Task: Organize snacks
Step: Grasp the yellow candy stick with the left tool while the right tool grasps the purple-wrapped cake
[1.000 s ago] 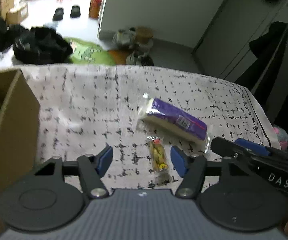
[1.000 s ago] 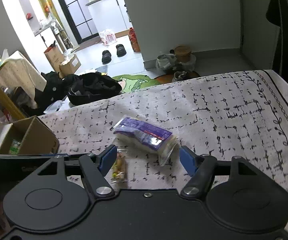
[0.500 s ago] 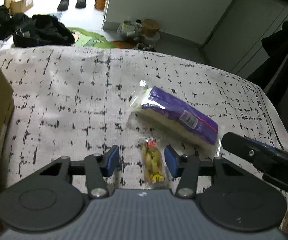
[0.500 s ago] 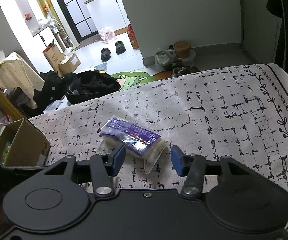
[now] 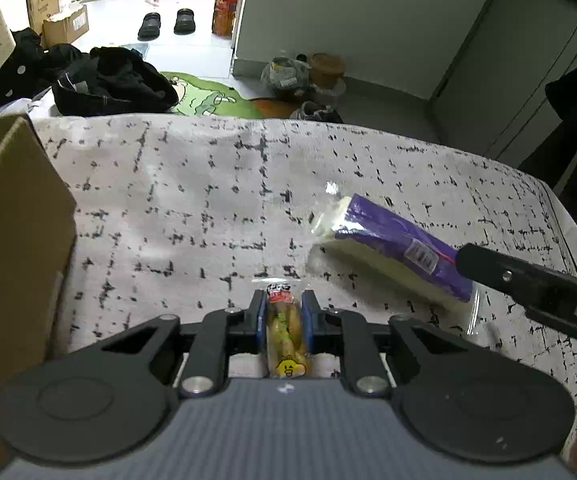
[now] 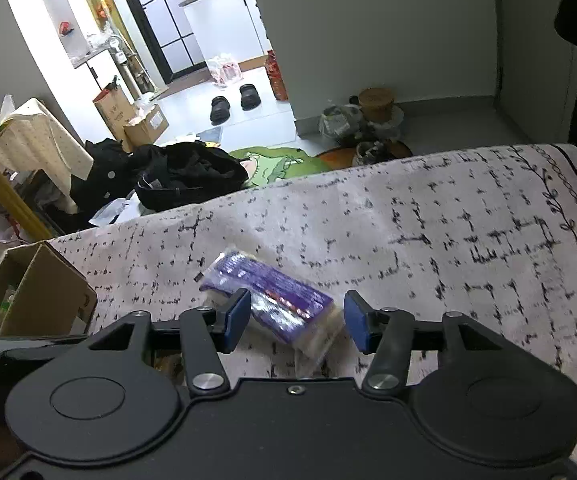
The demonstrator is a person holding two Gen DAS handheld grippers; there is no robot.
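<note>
My left gripper point(image 5: 283, 312) is shut on a small clear snack packet point(image 5: 285, 332) with yellow pieces and a cartoon face, on the patterned tablecloth point(image 5: 192, 208). A purple and white snack pack point(image 5: 392, 240) lies to its right. In the right wrist view the same purple pack point(image 6: 276, 300) lies between the blue pads of my open right gripper point(image 6: 296, 320), which straddles its near end. The right gripper's arm point(image 5: 536, 288) shows at the right of the left wrist view.
An open cardboard box point(image 5: 12, 216) stands at the table's left edge; it also shows in the right wrist view point(image 6: 36, 292), with items inside. Beyond the far table edge lie black bags point(image 6: 184, 176), a green mat and shoes on the floor.
My left gripper has moved forward over the small packet and closed on it. My right gripper has moved in around the purple pack and its jaws have narrowed.
</note>
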